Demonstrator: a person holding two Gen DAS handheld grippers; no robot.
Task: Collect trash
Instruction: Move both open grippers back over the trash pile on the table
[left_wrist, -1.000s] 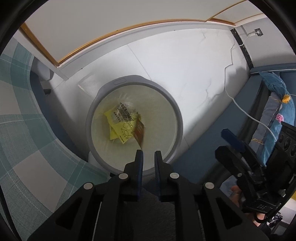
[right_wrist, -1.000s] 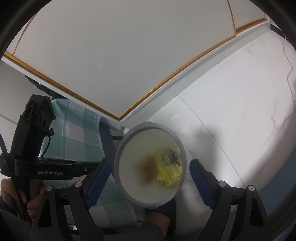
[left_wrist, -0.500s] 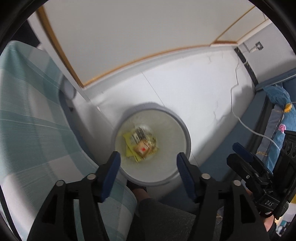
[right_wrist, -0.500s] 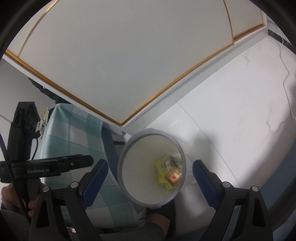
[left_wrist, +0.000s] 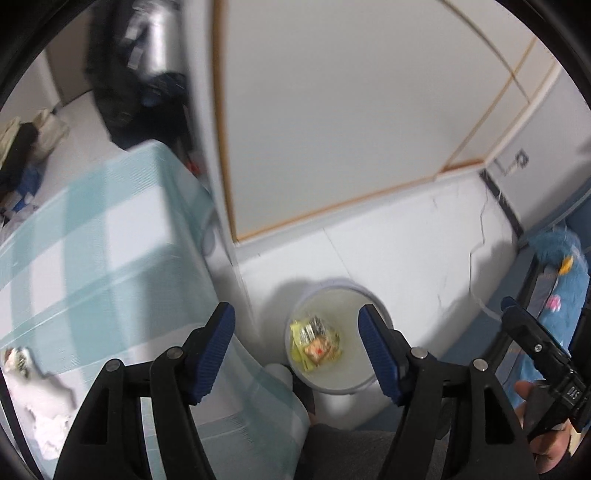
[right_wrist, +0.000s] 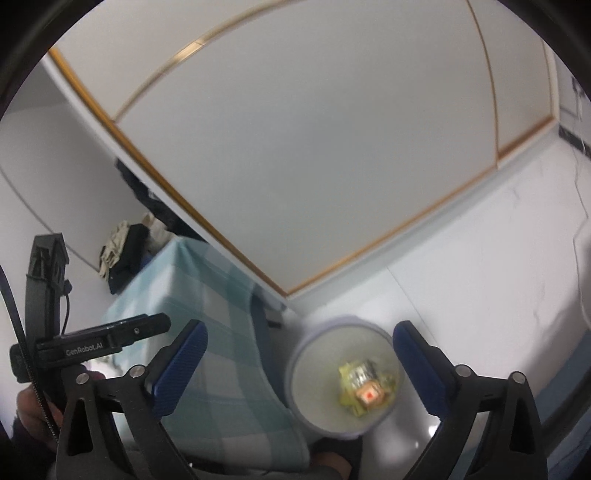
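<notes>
Though blurred, one bin (left_wrist: 334, 384) holds—perhaps—three wrappers (left_wrist: 316, 345).

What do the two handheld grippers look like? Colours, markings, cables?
Both the left gripper and the right gripper have black plastic frames with silver rivets and ribbed blue fingers. The left one's body reads "GenRobot.AI" in white, with a black cable running alongside.
</notes>
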